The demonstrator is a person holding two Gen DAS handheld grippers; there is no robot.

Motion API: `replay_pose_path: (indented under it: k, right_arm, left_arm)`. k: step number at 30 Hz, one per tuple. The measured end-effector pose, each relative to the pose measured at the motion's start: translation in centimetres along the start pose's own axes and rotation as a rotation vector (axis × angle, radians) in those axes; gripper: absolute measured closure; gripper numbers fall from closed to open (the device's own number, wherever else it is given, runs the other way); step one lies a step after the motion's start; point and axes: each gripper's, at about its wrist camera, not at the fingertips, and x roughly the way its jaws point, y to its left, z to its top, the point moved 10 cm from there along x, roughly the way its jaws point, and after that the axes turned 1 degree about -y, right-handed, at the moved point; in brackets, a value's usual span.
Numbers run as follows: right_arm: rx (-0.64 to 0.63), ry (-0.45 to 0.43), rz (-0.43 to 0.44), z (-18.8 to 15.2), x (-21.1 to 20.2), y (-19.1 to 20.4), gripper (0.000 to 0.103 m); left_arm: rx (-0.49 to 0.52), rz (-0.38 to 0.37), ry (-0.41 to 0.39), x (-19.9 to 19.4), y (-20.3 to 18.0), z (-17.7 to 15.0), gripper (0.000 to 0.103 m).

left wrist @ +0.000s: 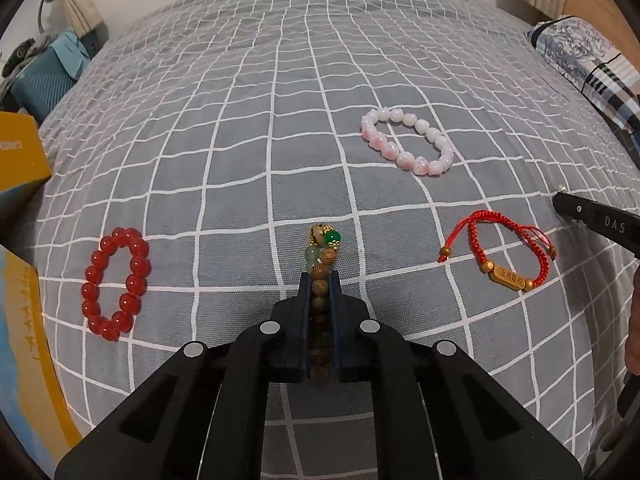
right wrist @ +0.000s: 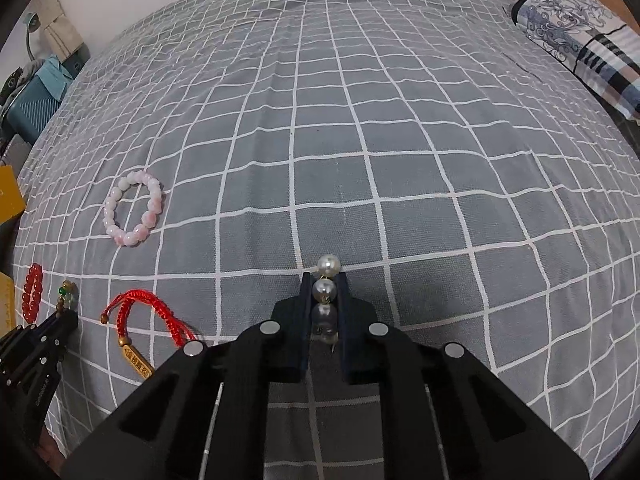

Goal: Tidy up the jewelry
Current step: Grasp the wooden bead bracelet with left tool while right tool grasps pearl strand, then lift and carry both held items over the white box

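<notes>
Left claw [left wrist: 319,280]: fingers pressed together on a wooden bead bracelet [left wrist: 320,256]; its green and gold-capped beads stick out past the tips, over the bed [left wrist: 280,120] with its grey checked cover. Right claw [right wrist: 324,280]: clamped on a pearl bracelet [right wrist: 326,288], one pearl beyond the tips, two between the fingers.

Lying loose on the cover: red bead bracelet [left wrist: 116,284] left of the left claw, pink bead bracelet [left wrist: 408,142] farther off to the right, red cord bracelet [left wrist: 500,256] with a gold bar near the right. Patterned pillow [right wrist: 580,40] at the far right edge.
</notes>
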Motion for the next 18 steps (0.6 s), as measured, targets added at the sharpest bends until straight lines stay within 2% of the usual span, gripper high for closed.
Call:
replay_pose_path:
  k: [18]
  right_arm:
    - [0.012, -0.078, -0.027, 1.0, -1.9, 0.0, 0.093]
  left_arm:
    - [-0.049, -0.024, -0.084, -2.5, 0.9, 1.6, 0.096]
